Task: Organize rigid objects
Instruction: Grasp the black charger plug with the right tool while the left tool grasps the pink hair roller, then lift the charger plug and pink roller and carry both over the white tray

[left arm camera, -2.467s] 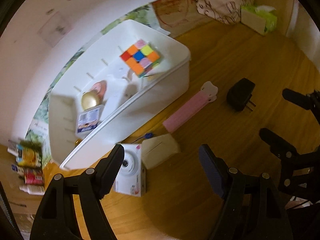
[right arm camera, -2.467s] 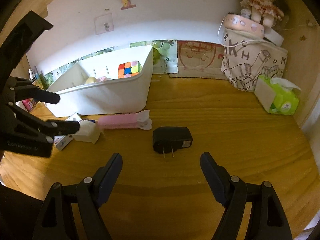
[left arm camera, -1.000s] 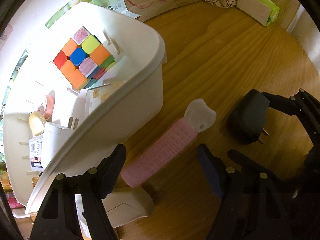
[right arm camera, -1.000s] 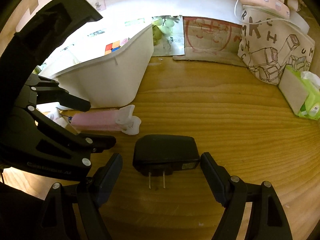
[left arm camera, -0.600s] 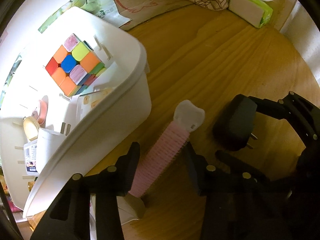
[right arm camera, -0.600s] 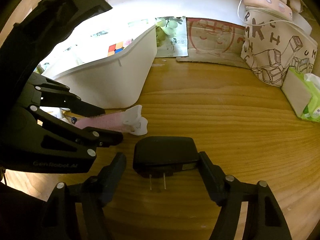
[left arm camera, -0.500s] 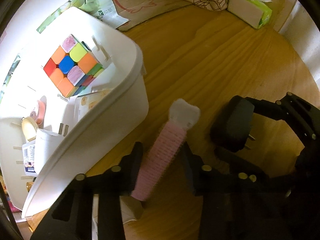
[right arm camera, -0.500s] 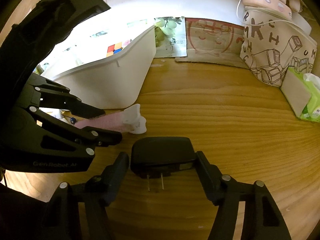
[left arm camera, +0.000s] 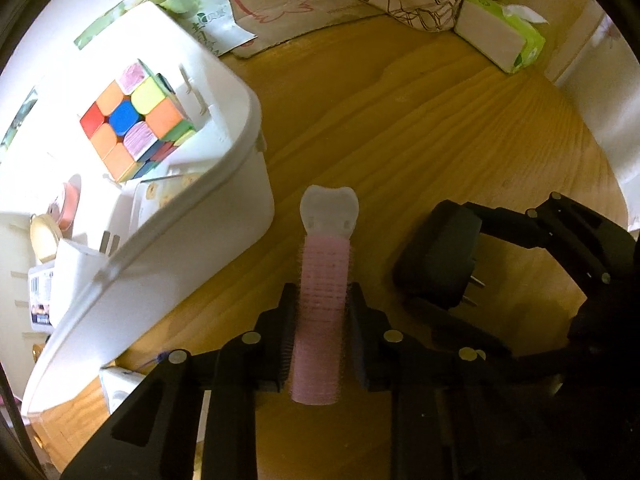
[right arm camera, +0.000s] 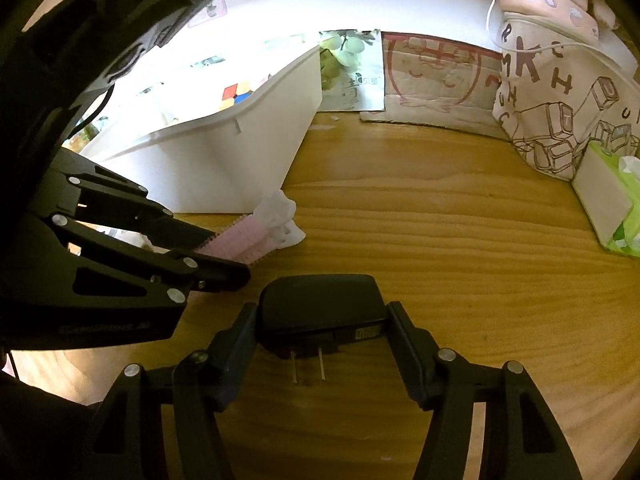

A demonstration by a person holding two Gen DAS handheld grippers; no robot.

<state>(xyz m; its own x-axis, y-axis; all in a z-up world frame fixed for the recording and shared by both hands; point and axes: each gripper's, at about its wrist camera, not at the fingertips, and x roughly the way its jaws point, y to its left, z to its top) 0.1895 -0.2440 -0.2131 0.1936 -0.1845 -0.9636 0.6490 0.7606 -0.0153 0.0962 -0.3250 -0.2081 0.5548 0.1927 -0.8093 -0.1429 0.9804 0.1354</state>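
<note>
A pink hair roller [left arm camera: 324,264] with a white tooth-shaped end lies on the wooden table, and my left gripper [left arm camera: 322,296] is shut on its middle. To its right is a black plug adapter [right arm camera: 316,300], prongs toward the camera. My right gripper [right arm camera: 322,314] has both pads pressed on the adapter's sides, and its jaws are still closing. The white storage bin [left arm camera: 224,208] stands just left of the roller. It holds a colourful puzzle cube [left arm camera: 132,124] and small items. The left gripper [right arm camera: 216,256] is seen from the side in the right wrist view.
A green tissue pack [left arm camera: 500,36] and a printed tote bag [right arm camera: 560,112] sit at the table's back right. Paper and cardboard sheets [right arm camera: 436,76] lean on the wall behind. A small white box [left arm camera: 120,392] lies by the bin's near corner.
Both grippers lowered and closed: the left onto the pink roller, which swung in line with its fingers, the right onto the black adapter's sides.
</note>
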